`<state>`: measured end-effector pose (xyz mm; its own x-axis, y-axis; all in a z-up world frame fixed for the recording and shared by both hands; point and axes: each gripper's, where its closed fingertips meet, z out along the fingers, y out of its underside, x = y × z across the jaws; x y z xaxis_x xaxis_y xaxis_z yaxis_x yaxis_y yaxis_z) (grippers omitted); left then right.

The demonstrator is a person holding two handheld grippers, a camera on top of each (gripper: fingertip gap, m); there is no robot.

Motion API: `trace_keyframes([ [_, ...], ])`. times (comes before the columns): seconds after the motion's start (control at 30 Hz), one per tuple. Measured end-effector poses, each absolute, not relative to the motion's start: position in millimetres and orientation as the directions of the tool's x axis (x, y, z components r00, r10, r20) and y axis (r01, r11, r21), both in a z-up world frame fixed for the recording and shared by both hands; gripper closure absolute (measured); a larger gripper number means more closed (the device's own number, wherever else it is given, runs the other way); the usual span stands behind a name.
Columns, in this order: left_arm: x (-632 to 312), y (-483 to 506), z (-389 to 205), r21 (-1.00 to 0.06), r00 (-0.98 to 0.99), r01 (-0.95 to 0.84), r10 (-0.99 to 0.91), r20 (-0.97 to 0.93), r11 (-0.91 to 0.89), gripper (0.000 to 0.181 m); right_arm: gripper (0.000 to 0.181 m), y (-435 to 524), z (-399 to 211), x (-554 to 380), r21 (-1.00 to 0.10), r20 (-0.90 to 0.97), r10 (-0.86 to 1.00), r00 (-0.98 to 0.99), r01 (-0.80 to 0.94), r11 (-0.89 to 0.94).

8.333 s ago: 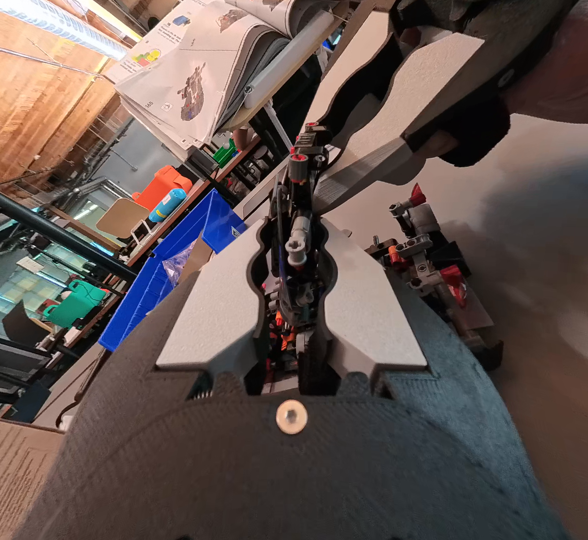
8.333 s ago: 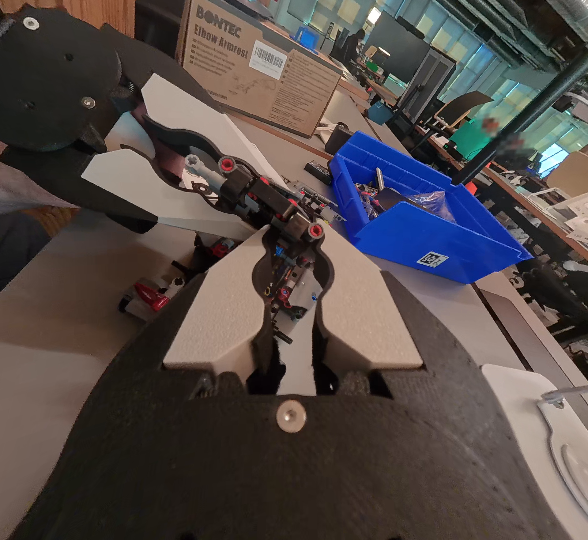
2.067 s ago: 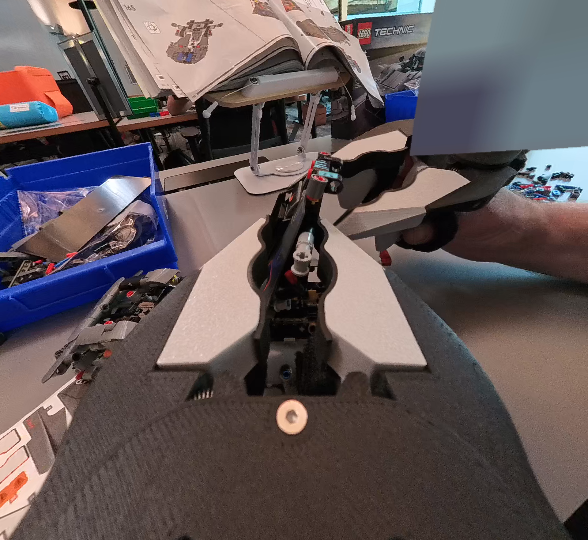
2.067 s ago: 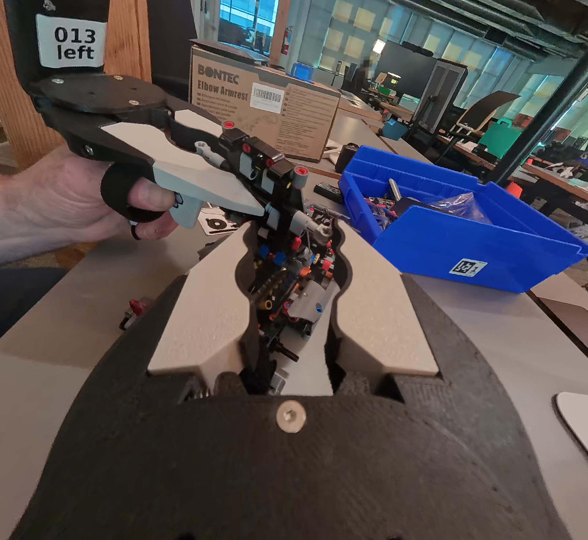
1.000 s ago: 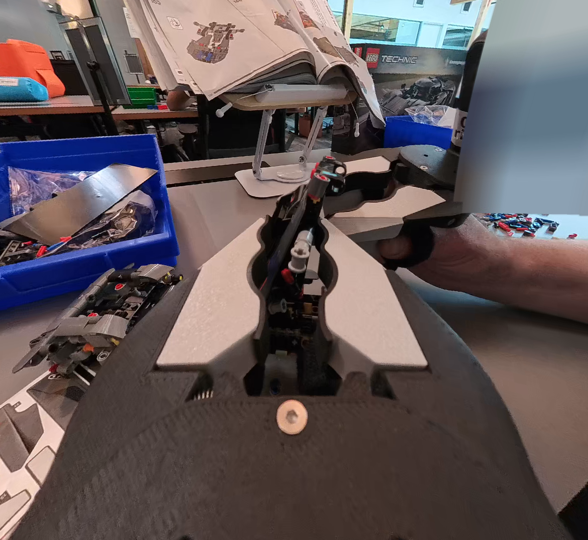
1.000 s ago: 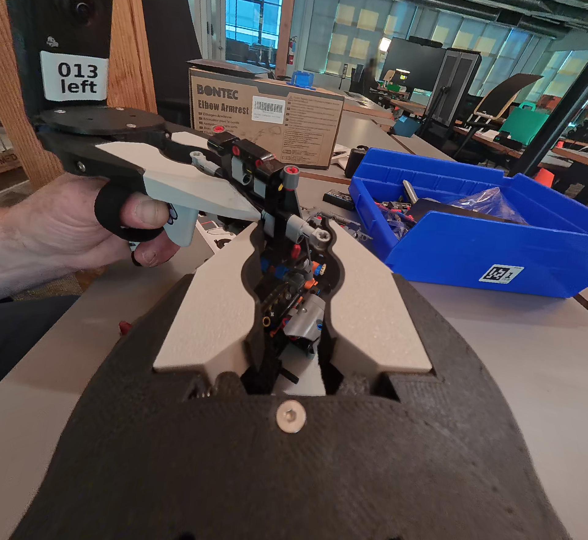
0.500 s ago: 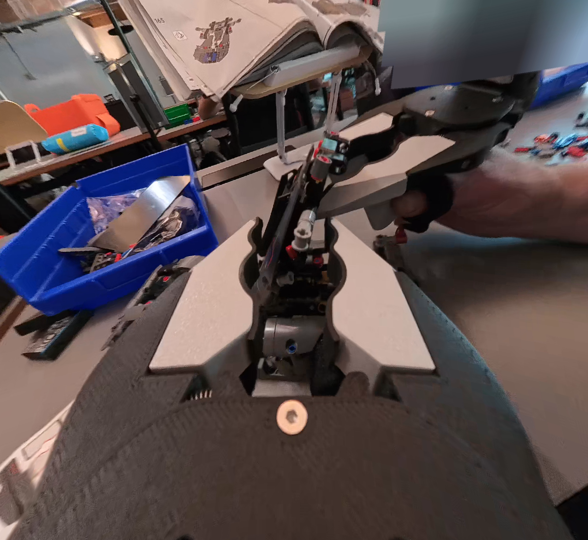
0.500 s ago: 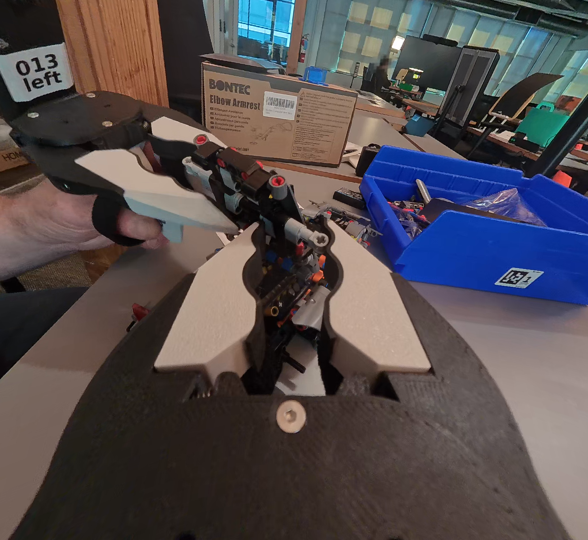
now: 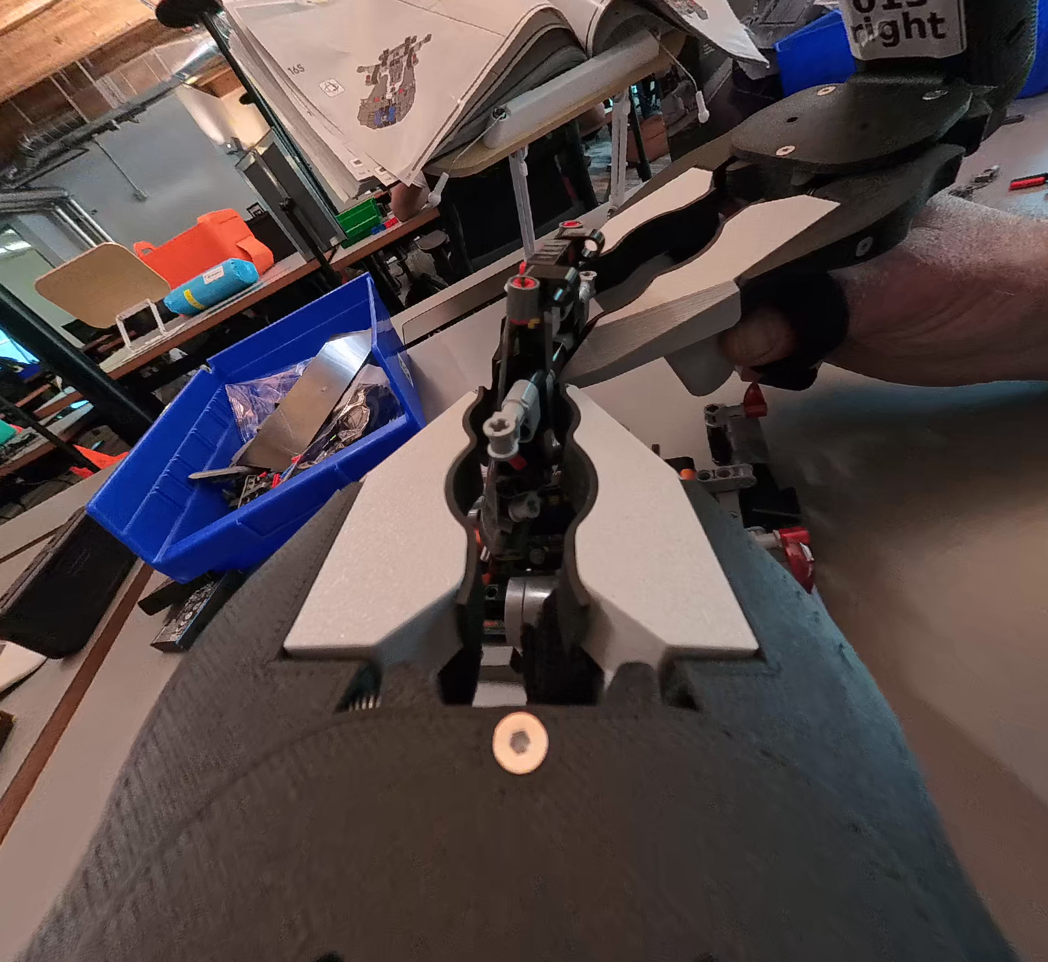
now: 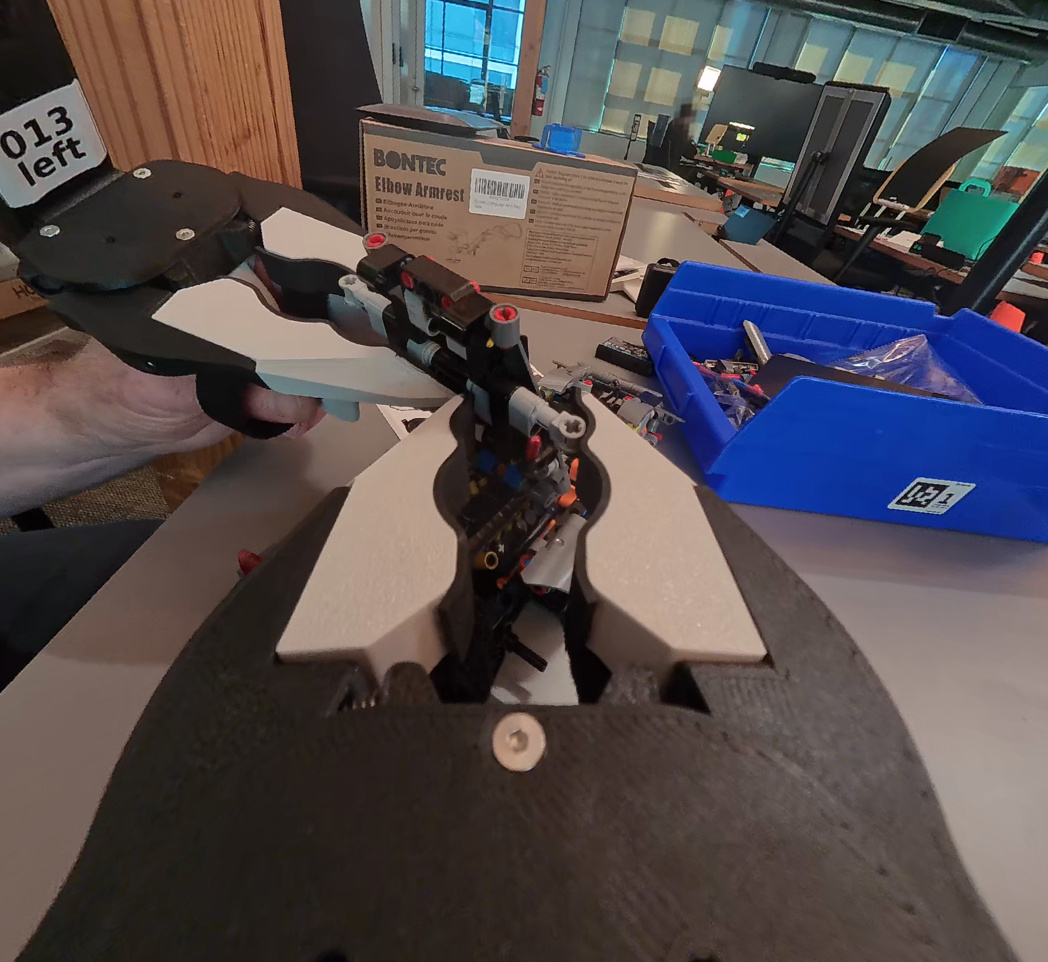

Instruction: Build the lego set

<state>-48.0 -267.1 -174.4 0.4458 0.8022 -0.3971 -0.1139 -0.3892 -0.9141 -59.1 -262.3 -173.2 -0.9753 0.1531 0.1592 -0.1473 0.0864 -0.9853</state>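
A black Lego Technic assembly (image 9: pixel 533 311) with red pins and a grey axle is held in the air above the grey table (image 9: pixel 907 566) by both grippers. My left gripper (image 9: pixel 522 402) is shut on its lower part, which fills the gap between the fingers. My right gripper (image 10: pixel 522 407) is shut on the same assembly (image 10: pixel 448 311) from the other side. In the left wrist view the right gripper (image 9: pixel 584 311) comes in from the right, a hand on its handle. In the right wrist view the left gripper (image 10: pixel 419 356) comes in from the left.
A blue bin (image 9: pixel 187 481) of parts and bags stands on the left, and it also shows in the right wrist view (image 10: pixel 850 453). An open instruction book (image 9: pixel 453 45) rests on a stand behind. Another grey-black sub-assembly (image 9: pixel 737 458) lies under the grippers. A cardboard box (image 10: pixel 493 209) stands at the back. My two grippers' fingertips are within a few centimetres of each other.
Both grippers keep hold of the assembly. The pair has tilted and swung, so the bin and book shifted in the left wrist view and the sub-assembly on the table now shows at the right.
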Motion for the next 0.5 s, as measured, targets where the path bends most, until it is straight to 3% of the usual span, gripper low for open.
trace_keyframes([
  [0.5,-50.3,-263.8,-173.7,-0.925,0.441,-0.111,0.816,-0.374,-0.364,0.158,0.15,-258.9,-173.5,-61.2,-0.987,0.15,0.149,-0.977,-0.138,0.087],
])
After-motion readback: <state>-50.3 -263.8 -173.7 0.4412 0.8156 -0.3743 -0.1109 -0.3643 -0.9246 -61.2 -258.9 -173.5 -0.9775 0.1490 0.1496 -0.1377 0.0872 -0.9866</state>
